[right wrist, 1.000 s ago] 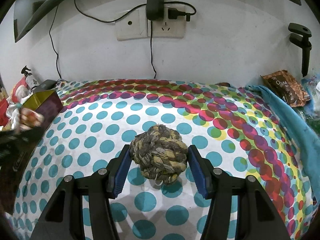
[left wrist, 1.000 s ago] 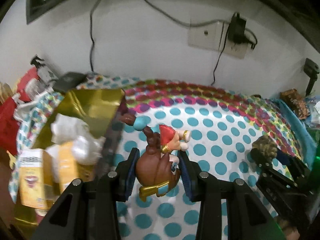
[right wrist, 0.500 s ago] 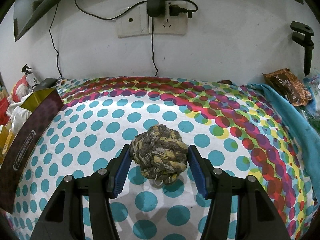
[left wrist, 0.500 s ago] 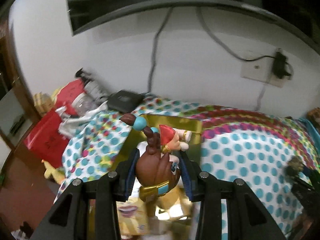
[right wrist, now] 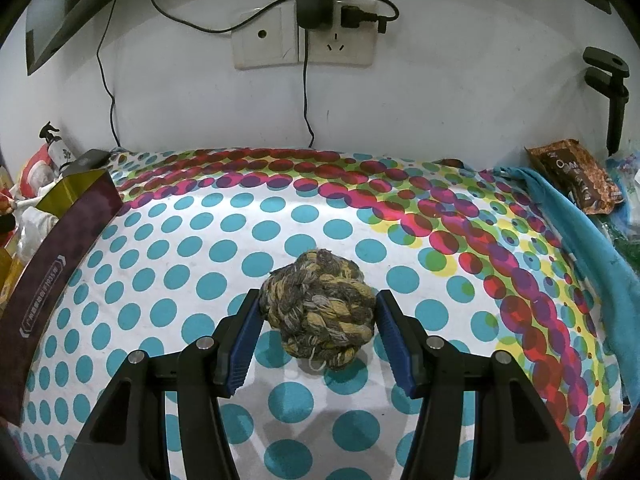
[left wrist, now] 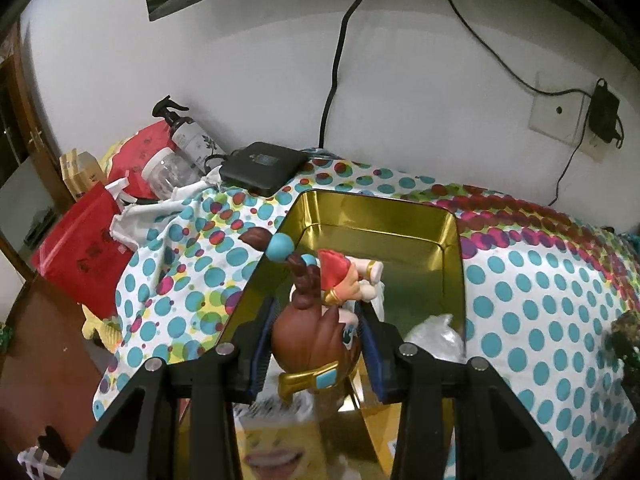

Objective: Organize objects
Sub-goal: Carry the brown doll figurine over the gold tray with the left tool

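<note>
Carrying the figurine (left wrist: 316, 336), the left gripper (left wrist: 316, 340) has swung from the open table (right wrist: 320, 216) to hang over the gold tin (left wrist: 454, 240), fingers clamped on the toy's brown head. Contents below are blurred, possibly packets. Release looks near. The right gripper (right wrist: 318, 330) has not moved, fingers pinching the rope ball (right wrist: 318, 320) just above the dotted cloth.

Indoor light from above, moderately bright; wall (right wrist: 440, 100) evenly lit, soft shadow under rope ball (right wrist: 318, 310) toward 6 o'clock. Gold tin (left wrist: 400, 228) interior shows glare; contents at 6 o'clock in left view motion-blurred. Both views strongly barrel-distorted, black vignette at corners.
</note>
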A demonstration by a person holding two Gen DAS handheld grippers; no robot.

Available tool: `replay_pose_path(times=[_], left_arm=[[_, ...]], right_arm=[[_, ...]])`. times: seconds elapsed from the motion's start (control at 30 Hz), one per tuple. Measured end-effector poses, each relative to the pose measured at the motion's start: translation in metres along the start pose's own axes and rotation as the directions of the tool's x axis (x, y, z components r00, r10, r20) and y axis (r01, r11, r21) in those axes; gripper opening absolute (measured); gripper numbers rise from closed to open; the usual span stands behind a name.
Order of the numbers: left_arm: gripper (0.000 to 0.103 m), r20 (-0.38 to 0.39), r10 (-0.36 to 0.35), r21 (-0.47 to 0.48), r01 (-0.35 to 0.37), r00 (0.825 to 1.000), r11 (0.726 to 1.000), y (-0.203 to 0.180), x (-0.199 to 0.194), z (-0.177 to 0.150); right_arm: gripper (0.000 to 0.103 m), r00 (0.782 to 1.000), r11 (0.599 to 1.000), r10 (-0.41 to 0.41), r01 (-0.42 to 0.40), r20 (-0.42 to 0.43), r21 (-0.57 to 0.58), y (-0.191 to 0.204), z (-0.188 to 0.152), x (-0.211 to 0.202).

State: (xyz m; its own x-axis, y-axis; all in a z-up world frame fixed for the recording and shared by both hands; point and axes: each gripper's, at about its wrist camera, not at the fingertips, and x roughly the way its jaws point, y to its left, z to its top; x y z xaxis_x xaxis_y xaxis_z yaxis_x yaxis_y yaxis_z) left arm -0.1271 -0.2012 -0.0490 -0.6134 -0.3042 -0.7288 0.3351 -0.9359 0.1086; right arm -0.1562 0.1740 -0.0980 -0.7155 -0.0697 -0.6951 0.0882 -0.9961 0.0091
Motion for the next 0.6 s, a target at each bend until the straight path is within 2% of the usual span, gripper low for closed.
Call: replay_pose_path(times=[0.33,0.6], left_arm=[[0.04,-0.085,-0.002,-0.009,0.001,0.996,1.0,0.0,0.046,0.014],[0.04,-0.085,0.017,0.008,-0.016,0.996,1.0,-0.01,0.061,0.027]], right_arm=[[0.055,1.0,1.0,-0.006,0.006,-0.007,-0.006,0.001,0.0,0.002],[0.055,1.0,1.0,-0.006,0.006,-0.014,-0.007,0.002,0.0,0.003]])
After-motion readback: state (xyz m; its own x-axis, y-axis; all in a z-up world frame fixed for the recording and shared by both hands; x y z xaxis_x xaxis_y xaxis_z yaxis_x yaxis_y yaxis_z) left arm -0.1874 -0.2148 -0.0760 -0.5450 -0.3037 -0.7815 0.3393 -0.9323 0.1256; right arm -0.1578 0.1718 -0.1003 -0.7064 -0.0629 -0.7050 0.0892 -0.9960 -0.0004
